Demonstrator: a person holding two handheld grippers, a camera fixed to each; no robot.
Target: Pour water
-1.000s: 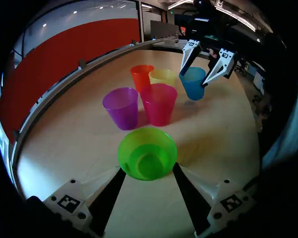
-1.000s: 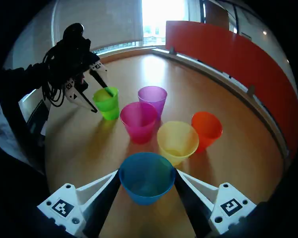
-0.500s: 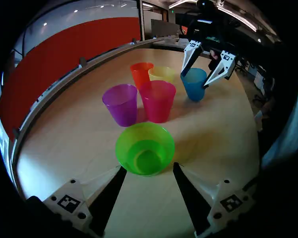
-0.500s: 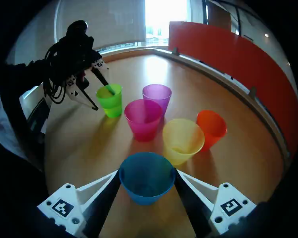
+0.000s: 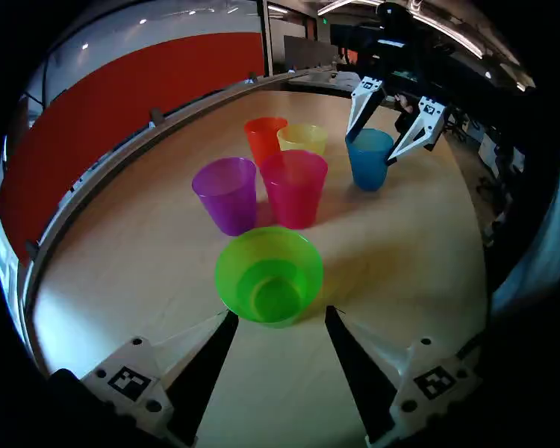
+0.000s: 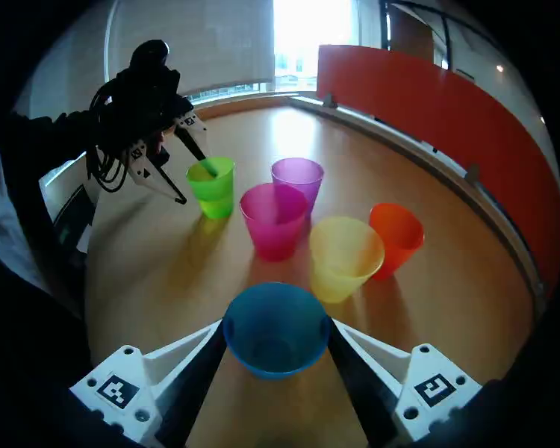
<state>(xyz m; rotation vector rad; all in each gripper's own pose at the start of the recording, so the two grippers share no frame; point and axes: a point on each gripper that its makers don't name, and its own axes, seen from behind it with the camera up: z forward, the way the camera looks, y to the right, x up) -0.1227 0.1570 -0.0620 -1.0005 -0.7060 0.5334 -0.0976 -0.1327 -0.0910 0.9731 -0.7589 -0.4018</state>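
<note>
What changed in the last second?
Each claw eased back slightly: the green cup now sits nearer the fingertips of the left claw, the blue cup nearer those of the right claw. Nothing taken or released. The purple cup, pink cup, yellow cup and orange cup stayed put.

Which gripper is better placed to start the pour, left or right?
Right, probably. The right gripper has both fingers against the blue cup, ready to lift. The left gripper is open, its tips only near the base of the green cup.
</note>
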